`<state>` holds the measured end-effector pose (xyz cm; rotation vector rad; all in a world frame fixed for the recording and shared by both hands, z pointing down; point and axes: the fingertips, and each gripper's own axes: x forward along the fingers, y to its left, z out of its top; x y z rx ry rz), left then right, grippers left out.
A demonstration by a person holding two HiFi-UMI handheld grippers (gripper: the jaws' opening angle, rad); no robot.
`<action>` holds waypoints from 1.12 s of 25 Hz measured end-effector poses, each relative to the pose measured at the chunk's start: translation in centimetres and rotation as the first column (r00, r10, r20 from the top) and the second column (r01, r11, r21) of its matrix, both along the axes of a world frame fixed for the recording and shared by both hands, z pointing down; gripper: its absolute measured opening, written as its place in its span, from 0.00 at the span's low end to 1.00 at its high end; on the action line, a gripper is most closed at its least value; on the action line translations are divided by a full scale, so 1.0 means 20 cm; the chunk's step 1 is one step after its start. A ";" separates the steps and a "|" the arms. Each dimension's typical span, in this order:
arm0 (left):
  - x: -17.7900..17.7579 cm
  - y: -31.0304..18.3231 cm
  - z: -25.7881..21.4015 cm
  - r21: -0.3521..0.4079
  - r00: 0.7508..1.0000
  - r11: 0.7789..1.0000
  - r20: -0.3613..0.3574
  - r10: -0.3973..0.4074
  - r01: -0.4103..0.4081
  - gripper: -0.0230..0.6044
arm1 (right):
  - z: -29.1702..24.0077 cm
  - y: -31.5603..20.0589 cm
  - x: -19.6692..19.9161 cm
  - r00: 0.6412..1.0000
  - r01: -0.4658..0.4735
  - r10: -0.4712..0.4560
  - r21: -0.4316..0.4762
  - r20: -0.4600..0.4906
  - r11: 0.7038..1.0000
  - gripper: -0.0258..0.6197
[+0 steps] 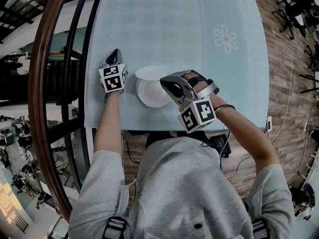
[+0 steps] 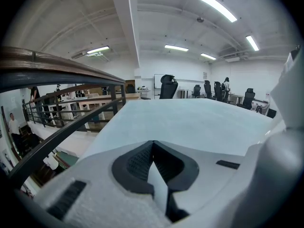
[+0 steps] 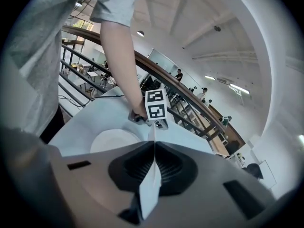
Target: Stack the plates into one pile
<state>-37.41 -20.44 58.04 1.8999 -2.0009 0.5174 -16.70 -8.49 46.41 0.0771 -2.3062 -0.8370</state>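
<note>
White plates (image 1: pixel 152 89) lie piled near the table's front edge, the top one shifted a little toward me; they also show at the left of the right gripper view (image 3: pixel 113 139). My right gripper (image 1: pixel 166 82) is shut and points up-left, with its tips over the pile's right rim. Its jaws (image 3: pixel 154 142) meet in the right gripper view, and nothing shows clearly between them. My left gripper (image 1: pixel 115 53) rests on the cloth just left of the plates. Its jaws (image 2: pixel 153 144) are shut on nothing and point away across the table. Its marker cube (image 3: pixel 155 105) shows beyond the plates.
The table (image 1: pixel 199 14) has a pale blue-green cloth with flower prints (image 1: pixel 226 38). A dark railing with a wooden top rail (image 1: pixel 45 83) runs close along the table's left side. Cables lie on the wooden floor (image 1: pixel 286 98) to the right. Office chairs (image 2: pixel 167 85) stand far off.
</note>
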 end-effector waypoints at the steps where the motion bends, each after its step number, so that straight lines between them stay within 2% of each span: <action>1: 0.00 0.00 0.00 -0.002 1.000 1.000 0.001 -0.001 0.001 0.06 | 0.01 0.02 0.01 1.000 0.011 -0.011 -0.002 -0.002 1.000 0.09; 8: -0.02 -0.01 0.00 -0.005 1.000 1.000 0.000 0.002 -0.002 0.06 | 0.07 0.15 0.02 0.998 0.065 -0.064 0.051 -0.013 0.997 0.09; 10: -0.04 0.00 0.01 -0.005 1.000 1.000 0.000 0.002 -0.002 0.06 | 0.08 0.19 0.02 0.998 0.065 -0.065 0.042 -0.008 0.997 0.09; 13: -0.05 0.01 0.02 -0.005 1.000 1.000 -0.001 -0.001 0.001 0.06 | 0.13 0.29 0.03 0.994 0.100 -0.100 0.001 -0.035 0.995 0.09; 17: -0.04 -0.01 0.01 -0.007 1.000 1.000 -0.002 0.003 -0.004 0.06 | 0.27 0.39 0.03 0.984 0.142 -0.151 -0.097 -0.089 0.985 0.09; 21: 0.01 -0.01 0.03 -0.030 0.997 0.996 0.002 0.082 -0.082 0.06 | 0.44 0.42 0.00 0.970 0.148 -0.178 -0.179 -0.167 0.973 0.09; 26: 0.08 0.15 -0.09 0.039 0.991 0.997 -0.114 0.072 -0.068 0.06 | 0.59 0.39 0.01 0.953 0.108 -0.174 -0.262 -0.248 0.959 0.10; 28: 0.12 0.25 -0.15 0.061 0.989 0.996 -0.130 0.076 -0.068 0.06 | 0.62 0.38 0.03 0.952 0.100 -0.172 -0.274 -0.254 0.956 0.10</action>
